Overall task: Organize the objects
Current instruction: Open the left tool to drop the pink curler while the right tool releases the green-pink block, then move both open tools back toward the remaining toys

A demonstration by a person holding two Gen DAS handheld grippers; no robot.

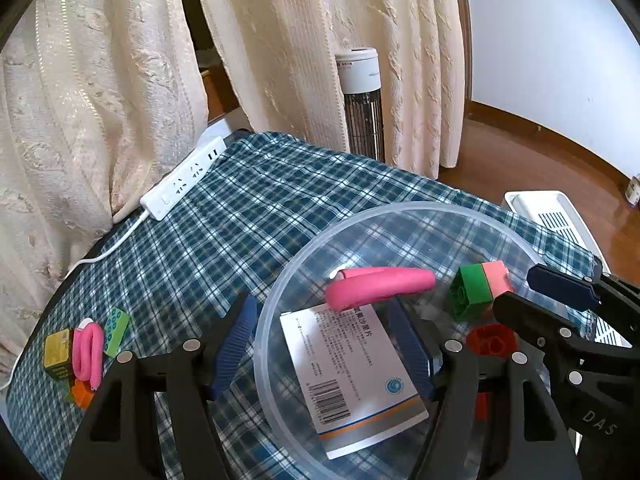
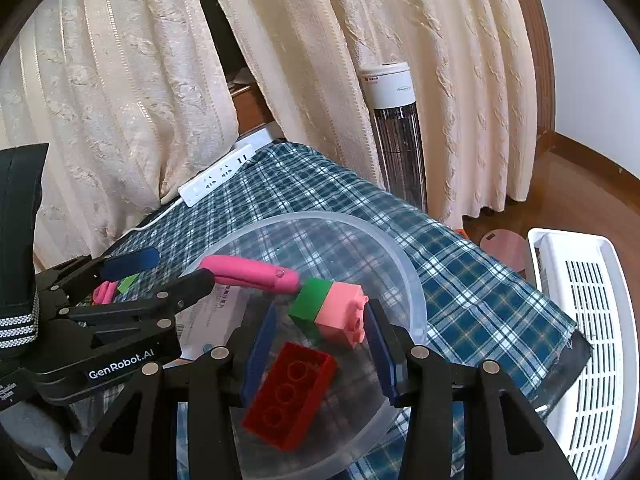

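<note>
A clear plastic bowl (image 1: 280, 280) (image 2: 404, 264) stands on the plaid cloth. In it lie a white medicine box (image 1: 352, 376), a pink utility knife (image 1: 380, 286) (image 2: 256, 272), a green-and-pink brick (image 1: 480, 290) (image 2: 332, 312) and a red brick (image 1: 492, 340) (image 2: 292, 392). My left gripper (image 1: 320, 348) is open, its fingers straddling the bowl's left rim. My right gripper (image 2: 320, 344) is open over the bowl, above the bricks. A pink clip (image 1: 88, 354), an olive cube (image 1: 58, 354), a green brick (image 1: 117, 332) and an orange piece (image 1: 82, 394) lie at the cloth's left.
A white power strip (image 1: 184, 178) (image 2: 218, 180) lies at the table's far edge by cream curtains. A tower heater (image 1: 362, 104) (image 2: 396, 136) stands behind. A white slatted basket (image 2: 588, 320) (image 1: 560, 220) sits right of the table on the wooden floor.
</note>
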